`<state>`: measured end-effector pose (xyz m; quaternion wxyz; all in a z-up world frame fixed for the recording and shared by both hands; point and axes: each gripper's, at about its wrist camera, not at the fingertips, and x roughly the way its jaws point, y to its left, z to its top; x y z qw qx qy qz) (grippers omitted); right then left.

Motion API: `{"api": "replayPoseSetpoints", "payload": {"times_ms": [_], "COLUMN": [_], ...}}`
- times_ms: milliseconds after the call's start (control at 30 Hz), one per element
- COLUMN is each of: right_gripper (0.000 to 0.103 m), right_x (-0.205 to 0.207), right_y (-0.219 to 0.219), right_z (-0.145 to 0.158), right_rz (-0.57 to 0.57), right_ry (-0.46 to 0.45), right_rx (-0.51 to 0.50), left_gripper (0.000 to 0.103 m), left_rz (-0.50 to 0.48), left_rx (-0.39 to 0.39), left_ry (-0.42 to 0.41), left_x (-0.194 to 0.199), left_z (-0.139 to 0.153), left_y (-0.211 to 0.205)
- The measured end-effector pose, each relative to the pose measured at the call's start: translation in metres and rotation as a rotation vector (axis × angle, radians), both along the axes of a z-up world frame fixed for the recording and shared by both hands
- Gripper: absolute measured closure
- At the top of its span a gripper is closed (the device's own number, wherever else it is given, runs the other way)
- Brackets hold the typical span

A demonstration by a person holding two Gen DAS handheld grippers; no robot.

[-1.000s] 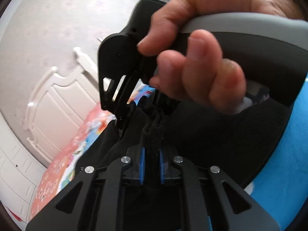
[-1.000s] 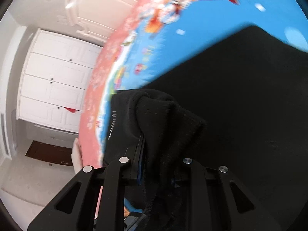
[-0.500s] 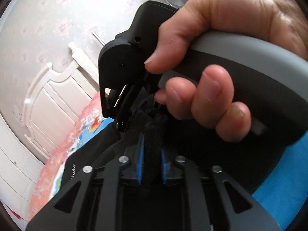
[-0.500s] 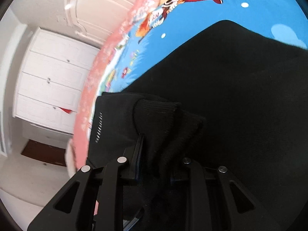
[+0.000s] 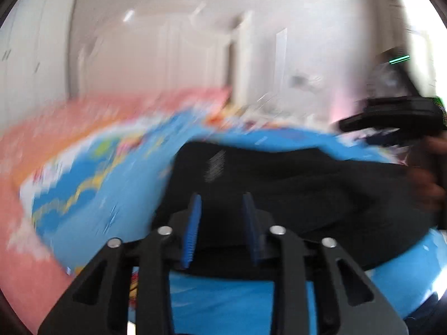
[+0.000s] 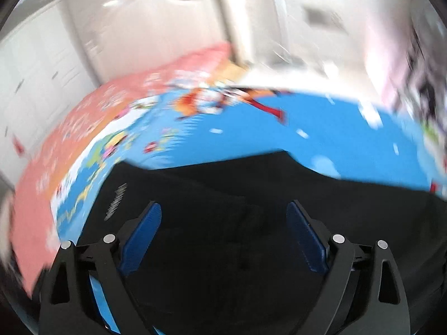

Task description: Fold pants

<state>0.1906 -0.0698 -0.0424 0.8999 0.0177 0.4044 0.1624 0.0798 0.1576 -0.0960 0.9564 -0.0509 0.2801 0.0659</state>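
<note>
- My left gripper (image 5: pixel 220 223) is opening, its blue pads apart with nothing pinched; the black pants (image 5: pixel 279 184) lie just ahead of and beneath its tips on the blue cartoon bedspread (image 5: pixel 92 195).
- My right gripper (image 6: pixel 223 240) is opening wide, empty, with the pants (image 6: pixel 237 195) spread directly below it.
- I judge a fold just released; next I need fresh grips on an edge for another fold.

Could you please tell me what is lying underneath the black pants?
The black pants lie on a blue cartoon-print bedspread that shows around them. Whatever lies beneath the fabric itself is covered.
</note>
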Motion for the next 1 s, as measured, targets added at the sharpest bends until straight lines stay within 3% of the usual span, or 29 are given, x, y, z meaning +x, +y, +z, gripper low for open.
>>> {"api": "replayPoseSetpoints", "payload": {"times_ms": [33,67,167,267,300,400,467,567,633,700,733,800,867,900,1000], "right_gripper": [0.014,0.014,0.015,0.016,0.016,0.016,0.013,0.012,0.012,0.012,0.012,0.012,0.011,0.011,0.011], "right_x": [-0.008,-0.017,-0.033,-0.034,-0.042,-0.050,-0.046,-0.048,-0.050,-0.048,-0.048,-0.046,-0.045,-0.044,-0.040], "right_y": [0.016,0.032,0.058,0.074,0.067,0.061,0.062,0.061,0.066,0.069,0.068,0.068,0.067,0.066,0.059], "right_z": [-0.002,-0.008,-0.033,-0.076,-0.082,-0.083,-0.086,-0.091,-0.092,-0.092,-0.092,-0.092,-0.092,-0.092,-0.084], "right_rz": [0.024,0.045,0.117,0.085,0.085,0.097,0.085,0.079,0.081,0.081,0.078,0.080,0.086,0.085,0.098], "right_ry": [-0.028,-0.042,-0.038,-0.002,-0.041,-0.080,-0.066,-0.065,-0.063,-0.062,-0.060,-0.056,-0.053,-0.050,-0.005], "right_rx": [-0.028,-0.054,-0.113,-0.324,-0.300,-0.320,-0.302,-0.292,-0.292,-0.293,-0.295,-0.291,-0.284,-0.279,-0.229], "left_gripper": [0.076,0.076,0.077,0.077,0.077,0.076,0.067,0.070,0.068,0.055,0.043,0.041,0.061,0.061,0.061], "left_rz": [-0.013,-0.030,-0.051,-0.061,-0.060,-0.026,-0.068,-0.097,-0.171,-0.168,-0.178,-0.164,-0.092,-0.080,-0.110], "left_rx": [-0.018,-0.012,-0.026,-0.085,-0.118,-0.065,-0.071,-0.081,-0.129,-0.097,-0.129,-0.158,-0.133,-0.134,-0.242], "left_ry": [0.100,0.145,0.142,0.128,0.105,0.002,0.054,0.132,0.238,0.357,0.369,0.381,0.307,0.275,0.151], "left_x": [0.005,0.007,-0.004,-0.007,-0.014,-0.008,0.030,0.093,0.138,0.175,0.187,0.191,0.176,0.166,0.108], "left_z": [-0.021,-0.034,-0.032,-0.031,-0.022,0.020,0.033,0.031,0.016,-0.010,-0.018,-0.014,0.010,0.018,0.038], "left_y": [0.002,0.001,0.000,0.011,0.012,0.010,0.027,0.053,0.063,0.070,0.076,0.084,0.088,0.088,0.078]}}
